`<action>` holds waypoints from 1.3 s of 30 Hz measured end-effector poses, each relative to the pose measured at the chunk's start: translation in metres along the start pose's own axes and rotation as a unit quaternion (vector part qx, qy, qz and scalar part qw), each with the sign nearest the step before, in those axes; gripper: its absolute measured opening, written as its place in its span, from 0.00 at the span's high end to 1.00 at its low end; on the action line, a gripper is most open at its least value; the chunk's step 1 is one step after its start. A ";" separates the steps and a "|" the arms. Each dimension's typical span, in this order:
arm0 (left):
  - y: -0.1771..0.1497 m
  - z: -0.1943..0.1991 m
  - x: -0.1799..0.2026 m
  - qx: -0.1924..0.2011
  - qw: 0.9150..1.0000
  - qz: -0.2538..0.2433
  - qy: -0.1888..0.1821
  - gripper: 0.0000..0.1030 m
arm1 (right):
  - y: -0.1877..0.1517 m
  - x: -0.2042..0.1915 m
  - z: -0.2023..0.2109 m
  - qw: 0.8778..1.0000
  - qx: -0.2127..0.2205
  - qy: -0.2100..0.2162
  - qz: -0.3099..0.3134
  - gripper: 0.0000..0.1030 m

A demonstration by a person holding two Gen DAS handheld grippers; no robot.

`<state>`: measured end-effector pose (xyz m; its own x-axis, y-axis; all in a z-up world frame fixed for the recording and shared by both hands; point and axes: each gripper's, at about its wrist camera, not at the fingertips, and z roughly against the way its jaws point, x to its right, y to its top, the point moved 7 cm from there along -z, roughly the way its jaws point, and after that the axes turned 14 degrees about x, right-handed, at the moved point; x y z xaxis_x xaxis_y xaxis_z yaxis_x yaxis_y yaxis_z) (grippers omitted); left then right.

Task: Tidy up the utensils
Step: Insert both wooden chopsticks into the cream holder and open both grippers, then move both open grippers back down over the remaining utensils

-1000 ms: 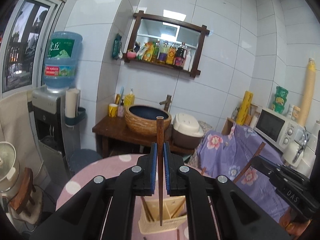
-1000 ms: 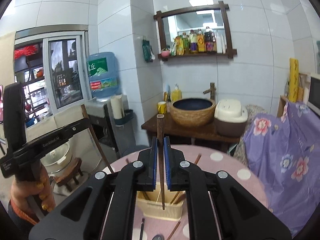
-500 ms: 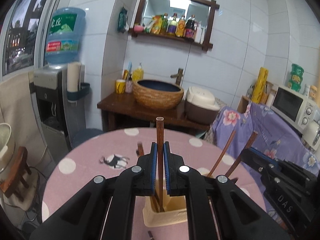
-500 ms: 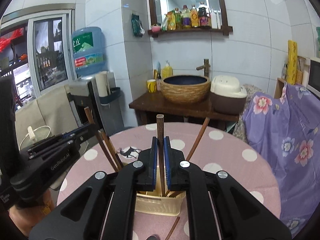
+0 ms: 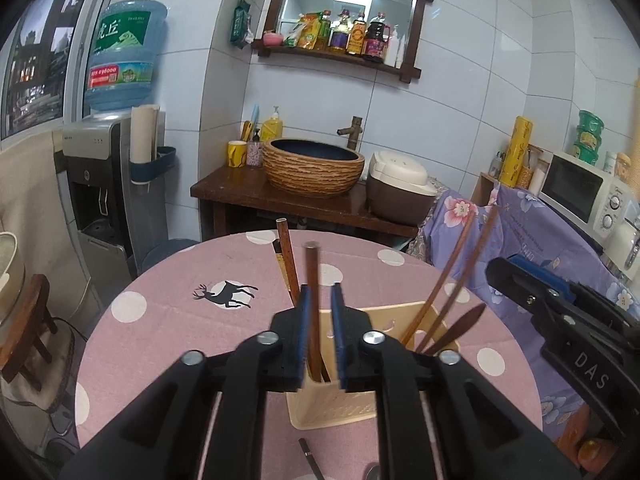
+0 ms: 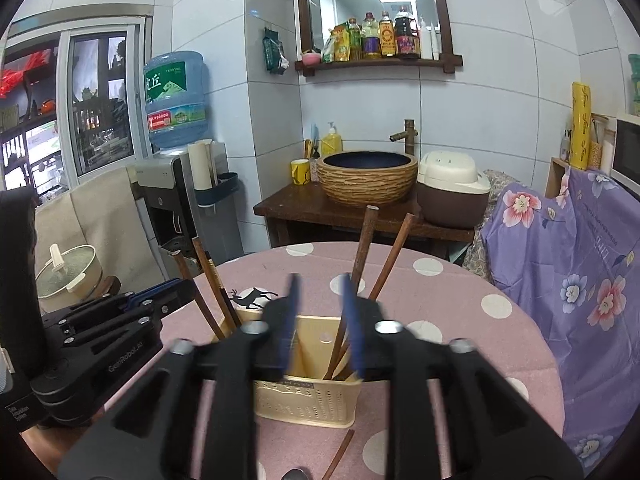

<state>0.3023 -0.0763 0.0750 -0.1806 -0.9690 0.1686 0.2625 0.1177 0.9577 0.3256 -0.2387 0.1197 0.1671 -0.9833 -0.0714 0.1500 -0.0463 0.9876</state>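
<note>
The left gripper hangs over a cream utensil holder that stands on the round counter with its pink polka-dot cloth. Its jaws have just been opening; a brown chopstick stands upright between the blue pads, and a gap shows on each side of it, so the pads are off the stick. Its lower end is down inside the holder. Just behind it, 2 more sticks lean in the same left compartment.

The right gripper sits over the same holder from the other side. Its jaws have just been opening too and now stand well spread, the fingers blurred. Nothing is pinched between them; 2 chopsticks lean in the holder's right compartment, beside the right pad and slanting away to the right.

From the left wrist camera, 2 long brown sticks and a dark spoon-shaped utensil lean out of the right side of the holder. On the cloth in front of the holder lie a loose chopstick and a dark utensil handle
</note>
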 end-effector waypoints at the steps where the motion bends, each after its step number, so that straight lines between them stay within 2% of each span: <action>1: -0.001 0.006 0.000 0.005 1.000 -0.001 -0.001 0.63 | 0.002 0.000 0.007 1.000 0.012 -0.005 0.005 0.44; 3: -0.004 0.024 -0.002 0.019 1.000 -0.005 0.003 0.48 | 0.002 -0.002 0.021 1.000 0.022 -0.009 0.017 0.44; 7: -0.026 0.047 -0.006 0.015 1.000 -0.017 0.008 0.32 | -0.016 -0.006 0.047 0.999 0.017 -0.015 0.035 0.38; 10: -0.050 0.059 -0.015 -0.001 1.000 -0.020 0.017 0.29 | -0.036 -0.008 0.063 0.998 0.012 -0.028 0.055 0.29; 12: -0.068 0.063 -0.023 -0.014 0.999 -0.020 0.033 0.27 | -0.053 -0.007 0.070 0.997 0.003 -0.041 0.068 0.28; 23: -0.157 0.073 -0.060 -0.105 0.992 0.016 0.063 0.26 | -0.163 0.007 0.080 0.992 -0.112 -0.047 0.023 0.28; 28: -0.171 0.080 -0.064 -0.117 0.991 0.019 0.067 0.26 | -0.198 0.014 0.084 0.987 -0.151 -0.054 -0.002 0.28; 39: -0.193 0.085 -0.062 -0.138 0.988 0.022 0.065 0.26 | -0.235 0.005 0.091 0.978 -0.202 -0.052 -0.009 0.28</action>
<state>0.1820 -0.0207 -0.1006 -0.0442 -0.9861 0.1601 0.5188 0.1143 0.8472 0.2025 -0.2488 -0.0998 0.0636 -0.9965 -0.0537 0.5290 -0.0119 0.8485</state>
